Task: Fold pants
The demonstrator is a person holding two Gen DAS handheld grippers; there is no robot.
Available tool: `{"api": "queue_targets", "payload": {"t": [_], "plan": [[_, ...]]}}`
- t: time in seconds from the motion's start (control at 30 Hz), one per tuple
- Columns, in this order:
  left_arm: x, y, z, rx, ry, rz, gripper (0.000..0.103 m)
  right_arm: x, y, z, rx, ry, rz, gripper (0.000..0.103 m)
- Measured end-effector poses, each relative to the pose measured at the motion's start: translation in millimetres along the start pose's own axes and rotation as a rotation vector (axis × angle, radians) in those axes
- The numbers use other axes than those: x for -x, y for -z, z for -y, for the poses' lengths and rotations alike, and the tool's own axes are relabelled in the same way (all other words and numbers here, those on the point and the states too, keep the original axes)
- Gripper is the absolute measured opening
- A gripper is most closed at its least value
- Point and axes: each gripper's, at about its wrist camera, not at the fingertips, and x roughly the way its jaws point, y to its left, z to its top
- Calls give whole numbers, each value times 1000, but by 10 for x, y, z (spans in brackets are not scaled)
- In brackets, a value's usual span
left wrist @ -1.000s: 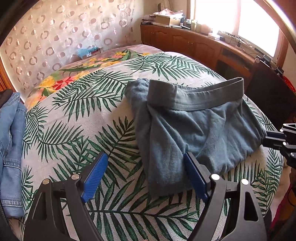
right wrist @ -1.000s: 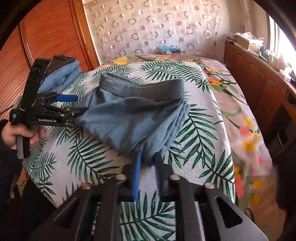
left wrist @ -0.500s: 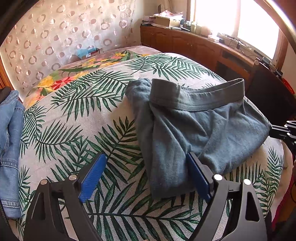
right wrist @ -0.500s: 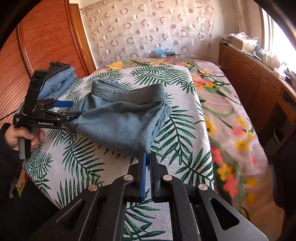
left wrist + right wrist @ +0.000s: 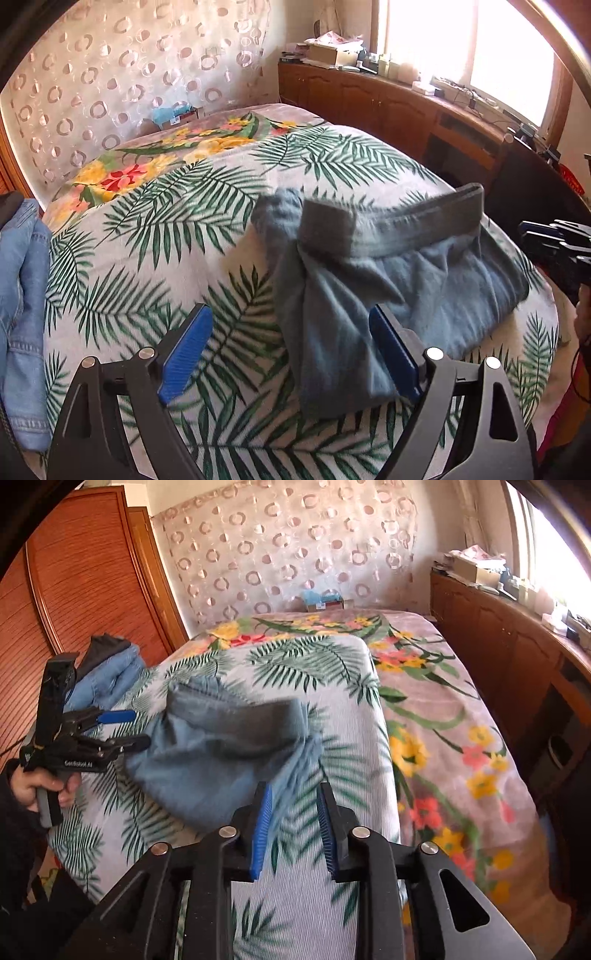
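Note:
Grey-blue pants (image 5: 388,280) lie folded into a compact bundle on the palm-leaf bedspread (image 5: 166,236), with the darker waistband (image 5: 399,225) across the far side. My left gripper (image 5: 291,350) is open, its jaws wide apart, just before the bundle's near corner with nothing between the pads. In the right wrist view the pants (image 5: 218,753) lie ahead and to the left. My right gripper (image 5: 293,823) is open with a moderate gap, empty, at the bundle's near edge. The left gripper also shows there (image 5: 131,729), and the right gripper shows in the left wrist view (image 5: 532,236).
Folded blue jeans (image 5: 22,295) lie at the bed's left edge, also in the right wrist view (image 5: 107,672). A floral blanket (image 5: 443,709) covers the bed's far and right side. Wooden cabinets (image 5: 388,107) with clutter run under the window. A wooden wardrobe (image 5: 81,579) stands left.
My right gripper was shut half a second ago and has opened; it has shifted right along the bed's edge. The left gripper stayed open and barely moved.

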Motion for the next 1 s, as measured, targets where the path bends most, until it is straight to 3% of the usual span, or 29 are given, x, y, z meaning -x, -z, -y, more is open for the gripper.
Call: {"api": "queue_targets", "payload": {"t": [0.17,0.5,0.97,1.0], "plan": [[-95,-176,-76,17,-8,-7,88,-209,-119,-99,26,-22,-5,29],[-343,-437,-122,-22,-30,-34,88,-590,-335,-81,95,36,-88,28],[-345,-503,-139,-42,30,-35,88,-576,-349,44,-33,-7,-111,29],[-343,-509,-132,-44,34,-35,88,-575,-343,39,-37,4,-116,32]]}}
